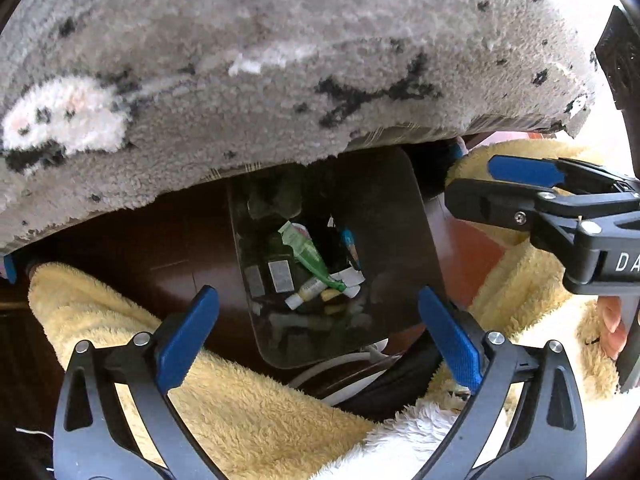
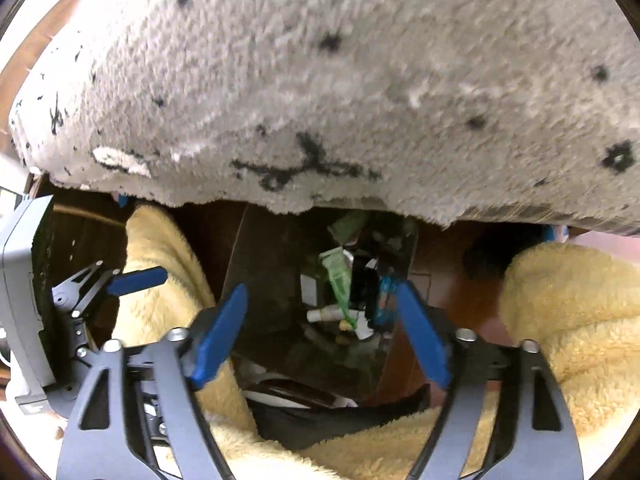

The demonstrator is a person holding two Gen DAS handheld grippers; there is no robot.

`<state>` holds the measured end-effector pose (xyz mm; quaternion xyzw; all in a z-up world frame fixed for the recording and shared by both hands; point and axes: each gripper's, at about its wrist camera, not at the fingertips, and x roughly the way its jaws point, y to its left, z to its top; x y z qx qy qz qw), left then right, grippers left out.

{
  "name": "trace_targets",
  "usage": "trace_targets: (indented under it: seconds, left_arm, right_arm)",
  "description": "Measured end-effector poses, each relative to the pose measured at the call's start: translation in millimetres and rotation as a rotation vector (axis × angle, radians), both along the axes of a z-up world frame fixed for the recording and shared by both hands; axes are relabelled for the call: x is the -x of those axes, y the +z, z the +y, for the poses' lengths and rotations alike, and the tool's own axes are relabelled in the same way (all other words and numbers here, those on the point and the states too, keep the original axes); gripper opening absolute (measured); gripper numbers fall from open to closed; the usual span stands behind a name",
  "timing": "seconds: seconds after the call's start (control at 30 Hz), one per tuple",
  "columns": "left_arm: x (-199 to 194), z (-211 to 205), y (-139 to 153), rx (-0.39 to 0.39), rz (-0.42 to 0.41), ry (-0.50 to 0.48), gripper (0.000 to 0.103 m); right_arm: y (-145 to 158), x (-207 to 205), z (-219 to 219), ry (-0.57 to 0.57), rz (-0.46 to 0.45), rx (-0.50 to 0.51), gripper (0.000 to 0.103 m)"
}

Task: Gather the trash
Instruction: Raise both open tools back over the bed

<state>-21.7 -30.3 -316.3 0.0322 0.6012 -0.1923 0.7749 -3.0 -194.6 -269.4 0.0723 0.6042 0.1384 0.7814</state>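
Trash [image 1: 308, 276] lies inside the dark bin [image 1: 400, 240] below your left gripper [image 1: 318, 336], jaws apart and empty. From the right gripper [image 2: 322, 330], also spread empty, the rug [image 2: 320, 80] overhangs the bin; you could snag it reaching in.

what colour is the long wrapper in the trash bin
Green, with a white end; the wrapper shows best in the left wrist view.

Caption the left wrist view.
Both open claws, left claw and right claw, over a trash bin beside a grey rug.
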Motion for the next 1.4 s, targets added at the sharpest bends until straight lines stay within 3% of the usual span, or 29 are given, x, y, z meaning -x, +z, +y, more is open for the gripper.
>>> trace_targets:
  seconds: [0.1, 0.37, 0.63, 0.87, 1.17, 1.4]
  left_arm:
    - [1.6, 3.5, 12.7, 0.014, -0.028, 0.006, 0.095]
    - [-0.6, 6.9, 48.4, 0.036, -0.131, 0.006, 0.095]
    - [-20.3, 27.8, 95.6, 0.02, -0.258, 0.045, 0.095]
    - [-52.0, 52.1, 140.1, -0.004, -0.368, 0.102, 0.095]
    - [-107.1, 71.0, 172.2, -0.042, -0.433, 0.139, 0.095]
    - [-157.9, 79.6, 177.2, -0.065, -0.458, 0.149, 0.095]
  right_arm:
    - [7.6, -0.8, -1.5, -0.013, -0.021, 0.009, 0.093]
    - [40.4, -3.7, -11.6, -0.028, -0.093, 0.001, 0.093]
    - [107.1, -20.7, -29.6, -0.061, -0.282, 0.035, 0.095]
    - [148.4, -52.1, -31.8, -0.069, -0.401, 0.048, 0.097]
    - [169.8, -109.0, -12.6, -0.033, -0.453, 0.073, 0.097]
    - [171.2, -158.0, 11.6, -0.01, -0.46, 0.086, 0.097]
